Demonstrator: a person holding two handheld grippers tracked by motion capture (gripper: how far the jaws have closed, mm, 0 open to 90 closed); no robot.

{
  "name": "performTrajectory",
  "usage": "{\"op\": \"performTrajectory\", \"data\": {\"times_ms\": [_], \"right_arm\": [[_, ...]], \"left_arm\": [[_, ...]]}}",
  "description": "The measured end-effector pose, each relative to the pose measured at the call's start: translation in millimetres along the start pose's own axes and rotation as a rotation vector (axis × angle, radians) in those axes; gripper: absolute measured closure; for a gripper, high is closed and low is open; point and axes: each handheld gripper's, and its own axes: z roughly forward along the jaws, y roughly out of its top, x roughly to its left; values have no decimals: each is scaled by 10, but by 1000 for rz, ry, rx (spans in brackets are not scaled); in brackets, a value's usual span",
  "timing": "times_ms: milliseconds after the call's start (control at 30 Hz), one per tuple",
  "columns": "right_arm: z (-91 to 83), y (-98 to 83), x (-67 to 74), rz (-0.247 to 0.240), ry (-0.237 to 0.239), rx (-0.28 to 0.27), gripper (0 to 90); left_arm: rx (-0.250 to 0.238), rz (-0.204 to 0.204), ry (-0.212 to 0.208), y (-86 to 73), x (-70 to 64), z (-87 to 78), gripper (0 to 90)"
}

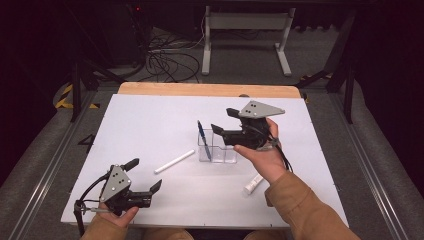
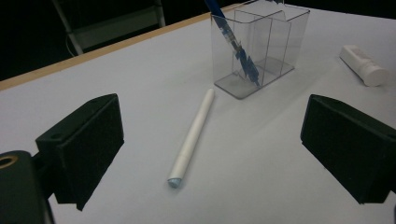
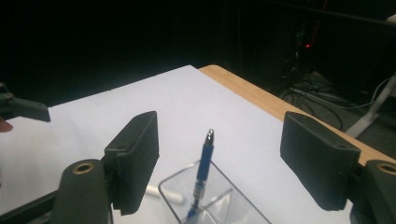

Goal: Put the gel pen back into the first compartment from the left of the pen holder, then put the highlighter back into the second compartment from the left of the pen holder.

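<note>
The work in hand looks like tidying writing things into a clear plastic two-compartment holder (image 1: 218, 149) that stands near the middle of the white bench (image 1: 150, 115). One item appears done: a blue ballpoint pen (image 1: 202, 136) stands tilted in the holder's left compartment, its tip end up. The right claw (image 1: 223, 121) hovers just above and to the right of the holder with its jaws apart and nothing between them; in the right gripper view the pen's top rises in the gap between the pads without touching either, so I judge the pen to be released.

Two items are left. A slim white marker-like stick (image 1: 174, 161) lies flat on the bench just left of the holder, apart from it, angled from near-left to far-right. A short white tube with a cap (image 1: 253, 185) lies at the near right, beside the person's right sleeve (image 1: 300, 210).

The left claw (image 1: 145, 177) rests at the near left edge, held low, jaws wide and empty, aimed toward the white stick, which lies between its pads' lines of sight but well ahead of them. That stick seems the likely next pick.
</note>
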Motion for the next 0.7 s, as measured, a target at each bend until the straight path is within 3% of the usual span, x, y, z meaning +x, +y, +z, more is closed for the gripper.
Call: {"op": "performTrajectory", "data": {"times_ms": [700], "right_arm": [[-466, -487, -146, 11, -7, -14, 215]], "left_arm": [[10, 4, -10, 57, -36, 1, 66]]}}
